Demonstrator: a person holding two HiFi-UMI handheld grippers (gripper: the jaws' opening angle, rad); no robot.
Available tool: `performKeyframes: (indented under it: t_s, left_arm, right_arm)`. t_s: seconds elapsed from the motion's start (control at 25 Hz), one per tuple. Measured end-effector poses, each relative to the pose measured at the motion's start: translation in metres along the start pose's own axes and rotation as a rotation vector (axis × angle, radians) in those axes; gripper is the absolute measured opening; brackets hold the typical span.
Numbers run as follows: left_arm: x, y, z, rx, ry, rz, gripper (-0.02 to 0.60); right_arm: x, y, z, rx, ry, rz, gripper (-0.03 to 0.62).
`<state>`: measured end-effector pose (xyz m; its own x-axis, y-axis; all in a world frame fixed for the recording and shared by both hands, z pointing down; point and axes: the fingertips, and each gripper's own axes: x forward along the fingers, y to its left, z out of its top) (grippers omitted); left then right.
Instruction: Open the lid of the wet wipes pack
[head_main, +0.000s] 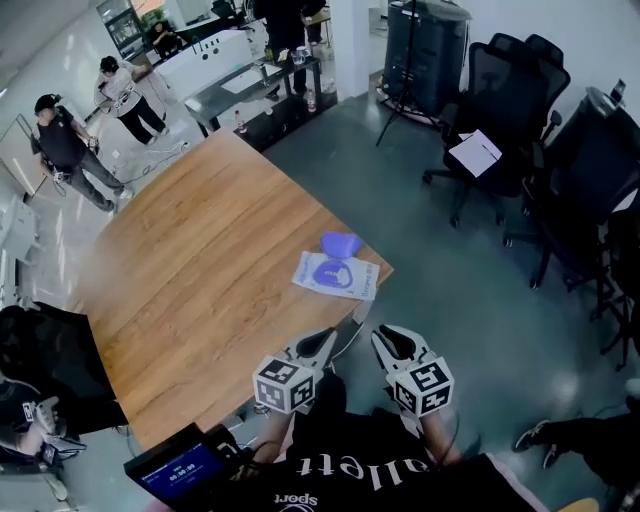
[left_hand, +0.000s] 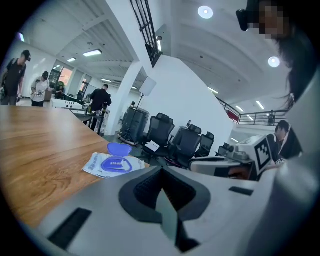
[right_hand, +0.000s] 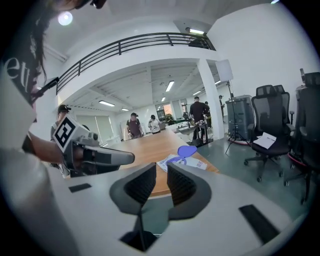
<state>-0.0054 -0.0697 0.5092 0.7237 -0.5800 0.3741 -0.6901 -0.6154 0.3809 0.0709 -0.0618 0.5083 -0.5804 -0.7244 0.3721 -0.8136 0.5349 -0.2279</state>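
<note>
Wet wipes pack lies flat on the wooden table, at the corner nearest the person, just inside the edge. Its purple lid is flipped up. The hinge is on the far side, so the flap stands along the pack's far long edge and the opening faces up. Pack's long axis runs left-right across the person, skew to both table edges at that corner.

Both grippers hang off the table, below that corner and close to the body, well apart from the pack. Pack lies forward of both, roughly between their lines. Left gripper looks slightly nearer; right gripper sits off to the pack's right.

Left jaws are pressed together with nothing in them. Right jaws stand a narrow slit apart, empty.

Judgement: lid reads as open, so the task looks done and no reach seems needed.
</note>
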Motion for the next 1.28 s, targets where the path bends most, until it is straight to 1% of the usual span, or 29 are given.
performKeyframes:
  t_s: [0.12,0.2,0.28,0.36,0.44,0.56,0.76,0.88,1.12,1.28]
  left_arm:
    - [-0.003,-0.034,-0.02,0.044,-0.01,0.049,0.0]
    - [-0.005,-0.058,-0.035,0.053,-0.019,0.07,0.0]
    - [-0.009,-0.084,-0.052,0.027,-0.034,0.07,0.0]
    - [-0.013,-0.107,-0.067,0.0,-0.041,0.067,0.0]
    - [-0.017,-0.123,-0.08,-0.011,-0.031,0.069,0.0]
    - [-0.028,-0.142,-0.091,-0.031,-0.029,0.088,0.0]
    - [-0.05,-0.152,-0.096,-0.048,-0.04,0.129,0.0]
    - [-0.06,-0.153,-0.094,-0.05,-0.05,0.131,0.001]
    - [-0.074,-0.154,-0.087,-0.013,-0.065,0.096,0.0]
    - [-0.102,-0.152,-0.077,0.02,-0.053,0.068,0.0]
  right_arm:
    - [-0.037,0.003,-0.015,-0.008,0.001,0.019,0.074]
    - [-0.06,0.004,-0.032,-0.033,0.024,0.023,0.074]
    - [-0.084,0.005,-0.048,-0.029,0.036,0.034,0.074]
    - [-0.106,0.008,-0.06,0.008,0.033,0.054,0.074]
    - [-0.121,0.012,-0.068,0.035,0.034,0.073,0.074]
    - [-0.136,0.02,-0.077,0.037,0.046,0.108,0.074]
    - [-0.144,0.044,-0.078,0.037,0.045,0.178,0.074]
    - [-0.146,0.059,-0.076,0.03,0.042,0.2,0.074]
    - [-0.142,0.072,-0.07,0.039,0.014,0.179,0.074]
    - [-0.14,0.093,-0.055,0.068,-0.001,0.152,0.074]
